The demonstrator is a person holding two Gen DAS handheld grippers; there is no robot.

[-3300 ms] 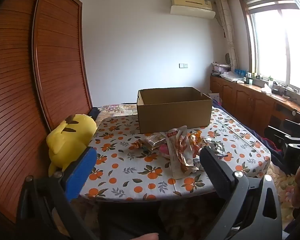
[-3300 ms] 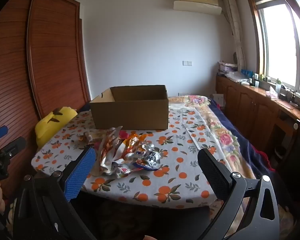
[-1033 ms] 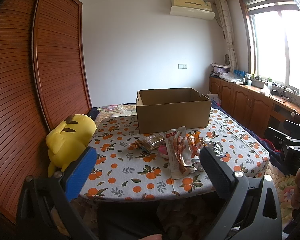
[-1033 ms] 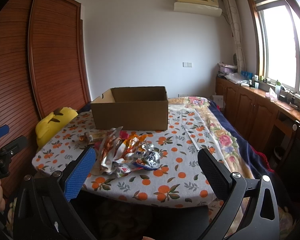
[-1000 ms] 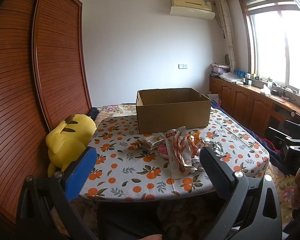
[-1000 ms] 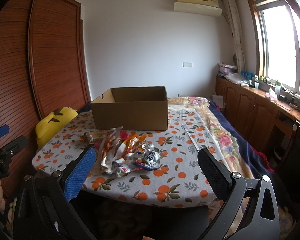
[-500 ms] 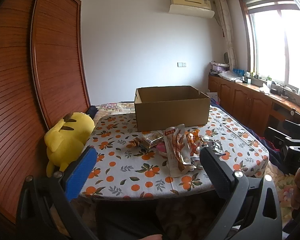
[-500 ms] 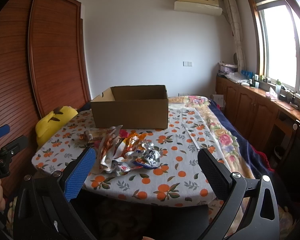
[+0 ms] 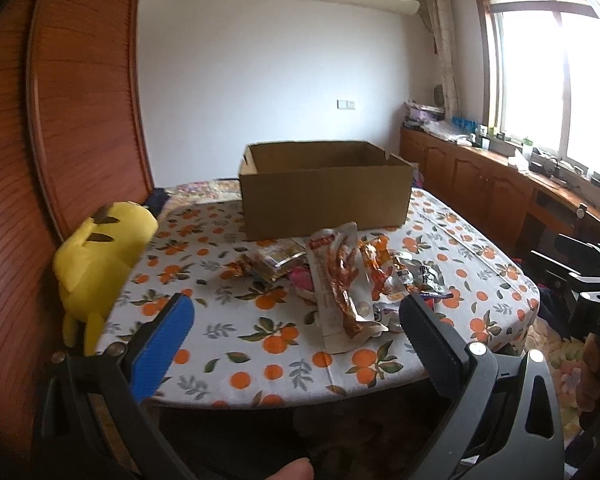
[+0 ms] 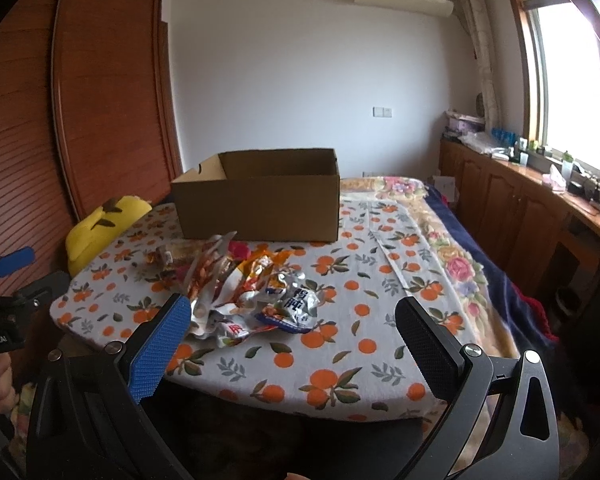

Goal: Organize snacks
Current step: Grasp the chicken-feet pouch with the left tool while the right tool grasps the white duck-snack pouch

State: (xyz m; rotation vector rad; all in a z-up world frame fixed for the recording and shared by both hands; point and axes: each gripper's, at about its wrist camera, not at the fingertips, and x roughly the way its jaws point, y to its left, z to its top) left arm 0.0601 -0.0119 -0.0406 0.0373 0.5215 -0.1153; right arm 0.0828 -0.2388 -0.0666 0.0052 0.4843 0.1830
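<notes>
A pile of snack packets lies on the table with the orange-print cloth, in front of an open empty cardboard box. The pile and box also show in the right wrist view. A long white packet with red snacks lies on top; a silver and blue packet lies nearest the right gripper. My left gripper is open and empty, short of the table's near edge. My right gripper is open and empty, also short of the near edge.
A yellow plush toy leans at the table's left edge by a wooden wardrobe. Wooden cabinets run under the window on the right. A bed with a floral cover lies right of the table.
Both grippers have come closer to the table; the snack pile and box look larger. Both grippers stay open and empty.
</notes>
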